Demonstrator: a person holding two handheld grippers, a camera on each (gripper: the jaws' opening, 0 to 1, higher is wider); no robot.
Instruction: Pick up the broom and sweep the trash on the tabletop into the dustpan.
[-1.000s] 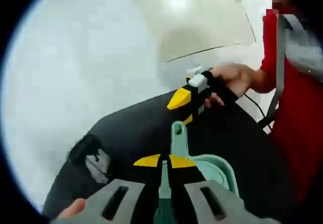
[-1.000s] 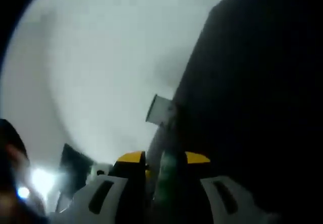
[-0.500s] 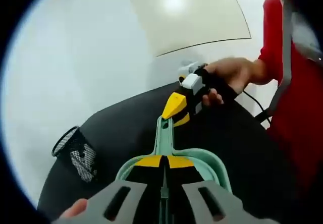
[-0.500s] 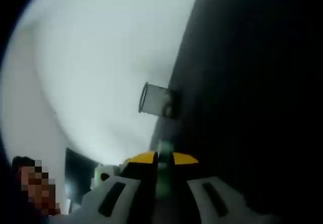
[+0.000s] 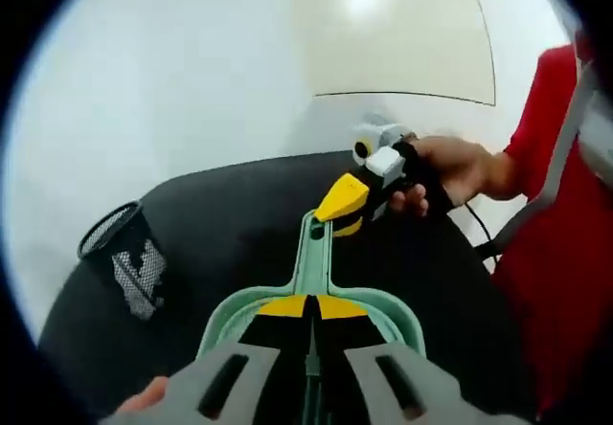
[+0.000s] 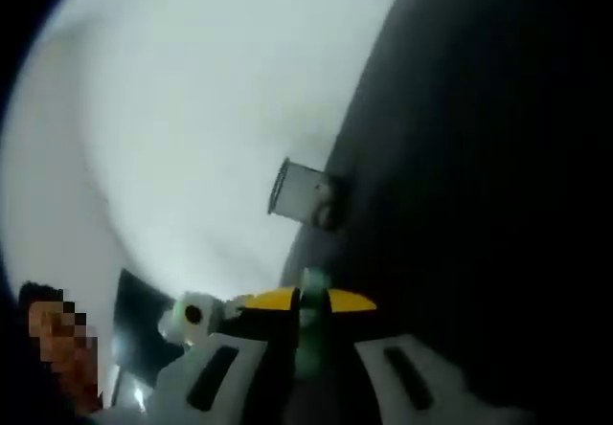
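Note:
A mint-green dustpan (image 5: 397, 312) curves around my left gripper (image 5: 307, 306), whose yellow-tipped jaws are shut on a thin green part at its middle. From there a green broom handle (image 5: 314, 253) runs away over the black table (image 5: 220, 214). My right gripper (image 5: 343, 201), held by a hand, is shut on the far end of that handle. In the right gripper view the right gripper (image 6: 311, 301) pinches a blurred green piece (image 6: 311, 324) between its jaws. No trash can be made out on the dark tabletop.
A black mesh cup (image 5: 124, 262) stands near the table's left edge; it appears again as the mesh cup (image 6: 302, 193) at the table (image 6: 479, 205) edge. A person in a red shirt (image 5: 551, 253) stands at the right. Pale floor (image 5: 192, 61) lies beyond.
Both views have swung with the hands. The dustpan now shows wider around the left jaws, and the mesh cup sits further left. Both grippers keep their hold.

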